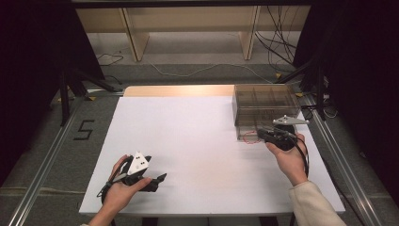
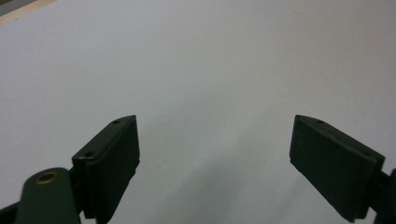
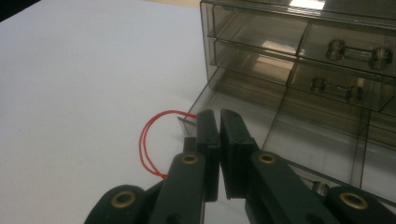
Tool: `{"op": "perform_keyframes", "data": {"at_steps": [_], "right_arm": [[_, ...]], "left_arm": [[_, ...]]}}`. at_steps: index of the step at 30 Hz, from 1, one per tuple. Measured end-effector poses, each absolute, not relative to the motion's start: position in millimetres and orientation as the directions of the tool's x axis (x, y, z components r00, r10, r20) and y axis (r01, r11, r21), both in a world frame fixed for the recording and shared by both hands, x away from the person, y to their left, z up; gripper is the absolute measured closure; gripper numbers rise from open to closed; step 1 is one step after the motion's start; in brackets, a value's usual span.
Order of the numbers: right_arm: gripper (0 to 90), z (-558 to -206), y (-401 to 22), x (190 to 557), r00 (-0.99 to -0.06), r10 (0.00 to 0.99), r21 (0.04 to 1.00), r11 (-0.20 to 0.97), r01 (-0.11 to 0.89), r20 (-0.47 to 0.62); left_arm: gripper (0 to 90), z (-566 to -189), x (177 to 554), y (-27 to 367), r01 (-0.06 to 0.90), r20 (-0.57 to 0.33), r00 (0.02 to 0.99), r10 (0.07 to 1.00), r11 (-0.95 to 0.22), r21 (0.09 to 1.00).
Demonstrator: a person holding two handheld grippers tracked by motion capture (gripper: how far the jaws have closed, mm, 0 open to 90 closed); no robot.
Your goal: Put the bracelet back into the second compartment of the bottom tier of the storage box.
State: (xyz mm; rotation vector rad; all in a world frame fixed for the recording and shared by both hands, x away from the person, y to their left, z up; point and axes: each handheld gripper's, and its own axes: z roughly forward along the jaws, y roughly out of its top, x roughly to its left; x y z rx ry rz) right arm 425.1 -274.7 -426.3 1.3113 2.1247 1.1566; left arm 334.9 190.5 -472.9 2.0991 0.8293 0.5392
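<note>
Right tongs (image 3: 219,154) at thin red loop (image 3: 149,144)

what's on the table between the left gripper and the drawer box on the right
Nothing: in the high view, bare white table runs from the left gripper to the smoky clear drawer box, where the right gripper sits.

High view overhead; gripper views close, table-level
</note>
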Motion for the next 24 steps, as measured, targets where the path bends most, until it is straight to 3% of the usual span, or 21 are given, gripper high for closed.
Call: {"op": "perform_keyframes", "data": {"at_steps": [24], "right_arm": [[87.5,-423.4,-284.5,425.4,-0.458,0.884,0.81,0.197,0.552,0.097]], "left_arm": [[15.8,-472.9,335.0,189.5,0.371,0.093,0.695,0.713,-0.467,0.803]]}}
